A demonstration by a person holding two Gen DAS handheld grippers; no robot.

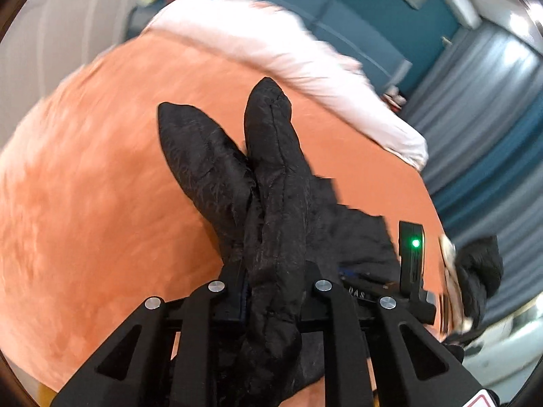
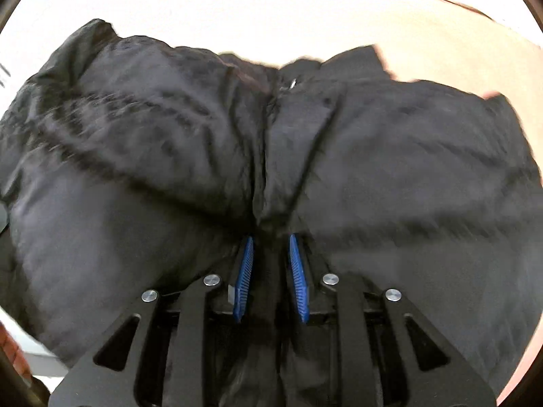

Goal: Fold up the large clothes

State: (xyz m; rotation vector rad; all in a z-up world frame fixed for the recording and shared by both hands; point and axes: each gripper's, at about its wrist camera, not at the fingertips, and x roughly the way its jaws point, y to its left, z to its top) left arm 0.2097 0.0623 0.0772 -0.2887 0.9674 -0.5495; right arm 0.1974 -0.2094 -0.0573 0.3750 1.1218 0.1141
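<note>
- While both claws grip it, the black padded jacket (image 2: 169,169) is gathered up off the orange bedspread (image 1: 101,186), so the step in hand looks like carrying a grasped part across to make a fold.
- Spread over the bedspread, the jacket fills nearly the whole right wrist view; in the left wrist view two dark padded lobes of it stick up and away from the fingers.
- Along the far edge of the bedspread lies a pale pink quilt (image 1: 271,44), well apart from the jacket.
- Beyond the bed stand a blue wall (image 1: 339,10) and grey curtains (image 1: 482,101); both are blurred.
- Pressed together, the left claw (image 1: 275,285) pinches a thick bunch of the jacket, which hides its pads.
- Nearly closed, the right claw (image 2: 269,237) pinches a ridge of cloth between its blue pads (image 2: 246,271).
- Next, I judge, both hands need to travel together, keeping the cloth taut, and lay it down flat before letting go.
</note>
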